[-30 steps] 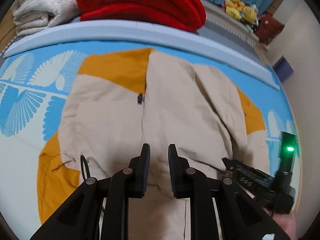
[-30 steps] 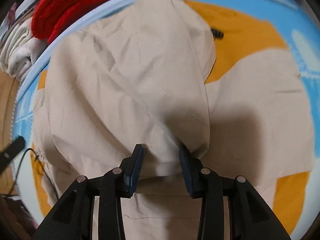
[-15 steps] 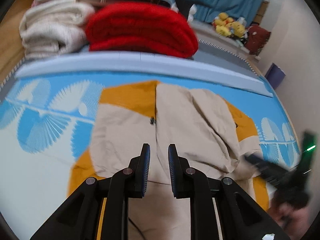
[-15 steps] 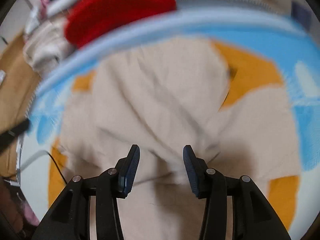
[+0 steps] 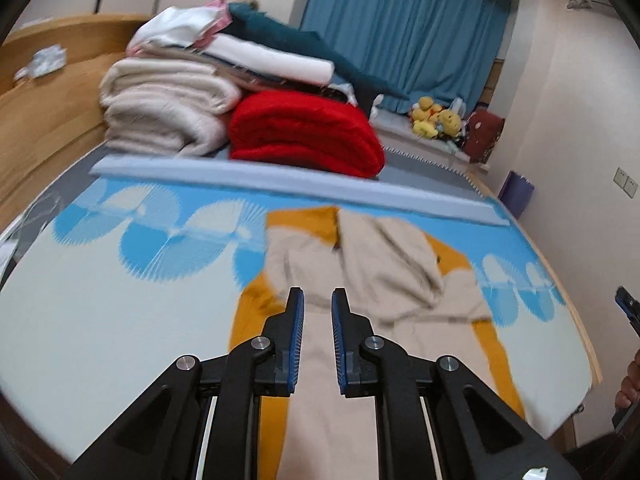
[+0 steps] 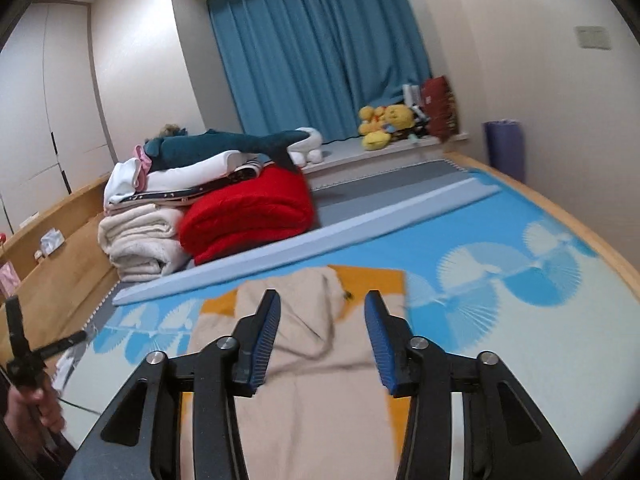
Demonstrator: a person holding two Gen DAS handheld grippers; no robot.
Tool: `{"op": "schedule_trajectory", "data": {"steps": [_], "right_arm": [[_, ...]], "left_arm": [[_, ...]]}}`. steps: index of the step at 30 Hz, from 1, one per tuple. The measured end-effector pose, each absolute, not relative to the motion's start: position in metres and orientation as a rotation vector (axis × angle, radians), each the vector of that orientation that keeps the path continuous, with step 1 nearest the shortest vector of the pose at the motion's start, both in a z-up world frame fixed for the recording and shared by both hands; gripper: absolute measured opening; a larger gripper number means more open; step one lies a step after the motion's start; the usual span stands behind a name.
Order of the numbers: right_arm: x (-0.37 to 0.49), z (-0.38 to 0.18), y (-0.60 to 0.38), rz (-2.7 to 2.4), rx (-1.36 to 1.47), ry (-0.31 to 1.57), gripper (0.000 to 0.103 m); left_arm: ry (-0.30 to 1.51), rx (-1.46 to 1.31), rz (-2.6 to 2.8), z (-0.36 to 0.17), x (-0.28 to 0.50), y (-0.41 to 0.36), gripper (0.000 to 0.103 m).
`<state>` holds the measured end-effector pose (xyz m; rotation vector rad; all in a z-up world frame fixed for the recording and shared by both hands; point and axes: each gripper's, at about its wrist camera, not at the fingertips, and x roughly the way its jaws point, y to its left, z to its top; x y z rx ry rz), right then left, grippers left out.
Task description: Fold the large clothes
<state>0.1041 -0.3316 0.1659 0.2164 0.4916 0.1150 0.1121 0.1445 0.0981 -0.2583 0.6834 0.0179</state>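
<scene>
A beige and orange jacket (image 5: 384,280) lies folded on the blue and white patterned mat (image 5: 120,288); it also shows in the right wrist view (image 6: 304,360). My left gripper (image 5: 317,312) hangs above the garment's near part, its jaws a narrow gap apart with nothing between them. My right gripper (image 6: 322,320) is open wide and empty, raised above the jacket. The edge of the right gripper (image 5: 628,312) shows at the far right of the left wrist view, and the left gripper (image 6: 24,356) at the far left of the right wrist view.
A red folded blanket (image 5: 304,136) and a stack of cream and white linens (image 5: 164,108) with a teal plush shark (image 6: 224,144) sit behind the mat's pale blue border (image 5: 280,180). Yellow plush toys (image 6: 380,124) sit by the blue curtain (image 6: 320,40). A wooden ledge (image 5: 44,112) runs on the left.
Both grippers have lifted up and back from the jacket, so the whole room now shows. The right gripper's jaws have opened wider. The jacket lies still on the mat.
</scene>
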Motion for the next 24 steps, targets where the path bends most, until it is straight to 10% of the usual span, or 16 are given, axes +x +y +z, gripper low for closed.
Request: {"op": "schedule_trajectory", "data": {"steps": [11,24], "right_arm": [[0.027,0.014,-0.434,-0.065,0.406,0.830,0.016],[0.058,-0.102,-0.434,-0.076,0.368,1.231,0.047]], "left_arm": [[1.020,-0.535,0.205,-0.033,0.032,0.194,0.009],[1.251,-0.636,0.368,-0.126,0.047,0.225,0.030]]}}
